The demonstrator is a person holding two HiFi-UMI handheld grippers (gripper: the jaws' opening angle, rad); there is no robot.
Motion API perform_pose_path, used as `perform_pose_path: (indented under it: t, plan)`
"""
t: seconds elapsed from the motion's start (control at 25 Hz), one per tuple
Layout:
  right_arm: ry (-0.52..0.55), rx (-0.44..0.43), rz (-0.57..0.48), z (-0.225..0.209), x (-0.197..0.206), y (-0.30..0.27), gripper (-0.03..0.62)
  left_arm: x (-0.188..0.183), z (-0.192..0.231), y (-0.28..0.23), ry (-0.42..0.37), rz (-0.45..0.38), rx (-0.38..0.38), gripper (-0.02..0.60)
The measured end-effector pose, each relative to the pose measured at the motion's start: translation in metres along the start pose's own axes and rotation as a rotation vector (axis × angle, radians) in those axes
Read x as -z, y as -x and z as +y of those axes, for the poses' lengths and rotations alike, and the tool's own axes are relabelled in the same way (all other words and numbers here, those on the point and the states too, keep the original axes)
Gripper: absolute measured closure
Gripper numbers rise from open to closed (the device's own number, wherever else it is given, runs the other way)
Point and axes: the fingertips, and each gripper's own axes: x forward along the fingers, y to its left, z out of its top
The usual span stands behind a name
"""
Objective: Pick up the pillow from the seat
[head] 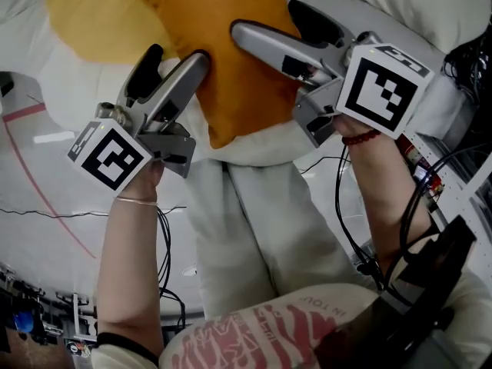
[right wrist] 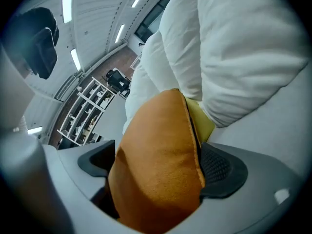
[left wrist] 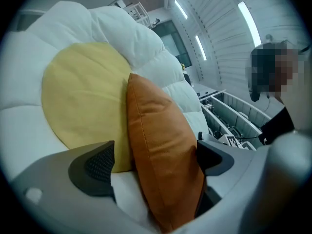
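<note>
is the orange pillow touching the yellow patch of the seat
Touching. Left gripper view shows the orange pillow leaning against the yellow patch with no gap.

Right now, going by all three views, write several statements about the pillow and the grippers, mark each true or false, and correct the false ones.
1. The left gripper has the orange pillow between its jaws. True.
2. The right gripper is well clear of the pillow. False: the pillow sits between its jaws too.
3. The pillow lies flat on the floor. False: it stands on edge against the yellow cushion on the white seat.
4. Both grippers have their jaws spread wide. True.
</note>
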Motion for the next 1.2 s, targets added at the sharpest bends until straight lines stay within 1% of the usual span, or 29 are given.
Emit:
perform_pose_path:
  t: [0.08,0.16,0.24,0.32,0.44,0.52,0.64,0.68,0.72,0.8,0.88,1.04,1.2]
  plan:
    - [0.005,0.008,0.029,-0.002,0.004,-0.003,0.049,0.001,-0.003,-0.005,-0.005,0.005,0.002,0.040]
    - [-0.008,0.006,0.042,-0.005,0.008,-0.003,0.045,0.005,-0.007,-0.011,-0.003,0.017,0.024,0.031]
    - [-0.025,-0.010,0.044,-0.006,0.011,-0.003,0.046,0.011,-0.016,-0.018,0.011,0.048,0.081,0.031]
    - [-0.035,-0.031,0.041,-0.005,0.013,-0.004,0.046,0.019,-0.022,-0.027,0.029,0.099,0.133,0.031]
    - [-0.045,-0.051,0.035,-0.005,0.012,-0.005,0.052,0.027,-0.021,-0.036,0.050,0.146,0.142,0.016]
    - [-0.047,-0.057,0.032,-0.004,0.011,-0.006,0.052,0.031,-0.021,-0.038,0.086,0.164,0.147,-0.009]
    - [-0.047,-0.051,0.034,-0.007,0.012,-0.006,0.059,0.036,-0.021,-0.041,0.111,0.197,0.156,-0.005]
    - [-0.047,-0.054,0.035,-0.007,0.013,-0.006,0.065,0.037,-0.022,-0.041,0.110,0.210,0.165,0.006]
    - [-0.046,-0.058,0.034,-0.007,0.014,-0.006,0.074,0.038,-0.023,-0.041,0.108,0.220,0.175,0.029]
    - [-0.041,-0.062,0.029,-0.007,0.014,-0.006,0.080,0.038,-0.024,-0.041,0.107,0.224,0.186,0.045]
    - [-0.038,-0.056,0.027,-0.007,0.013,-0.006,0.083,0.037,-0.023,-0.040,0.102,0.210,0.177,0.050]
    - [-0.023,-0.029,0.020,-0.008,0.014,-0.004,0.095,0.032,-0.023,-0.039,0.038,0.170,0.162,0.068]
    - [0.013,-0.002,0.021,-0.008,0.016,-0.003,0.108,0.033,-0.021,-0.037,0.021,0.162,0.169,0.086]
